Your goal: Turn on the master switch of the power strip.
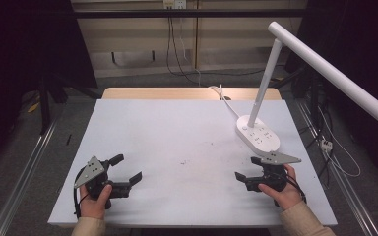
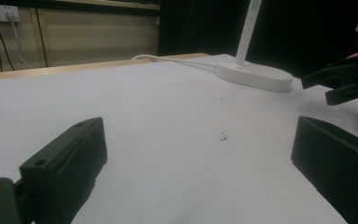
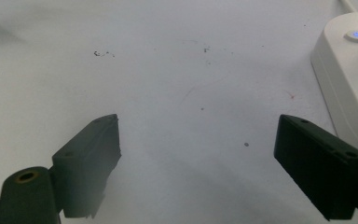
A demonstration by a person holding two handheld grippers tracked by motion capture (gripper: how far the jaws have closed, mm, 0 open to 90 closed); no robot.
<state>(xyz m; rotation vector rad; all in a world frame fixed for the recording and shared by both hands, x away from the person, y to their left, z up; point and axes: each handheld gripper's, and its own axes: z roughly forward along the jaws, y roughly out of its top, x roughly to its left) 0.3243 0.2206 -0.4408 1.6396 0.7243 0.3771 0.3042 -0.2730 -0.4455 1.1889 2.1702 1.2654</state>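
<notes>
Writing cannot be read on the white plastic desk lamp [image 1: 259, 135] near the desk's right edge (its bar head runs out of frame). Left gripper [image 1: 126, 169] and right gripper [image 1: 246, 168], both black, gape wide over the white desk [image 1: 177, 142], holding nothing.

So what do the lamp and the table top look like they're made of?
The lamp looks like smooth matte white plastic: a moulded, rounded base with a lit button, though the slim arm could be painted metal. The table top seems a pale matte sheet, lightly scuffed, laid over a wooden board that shows along the far edge.
</notes>
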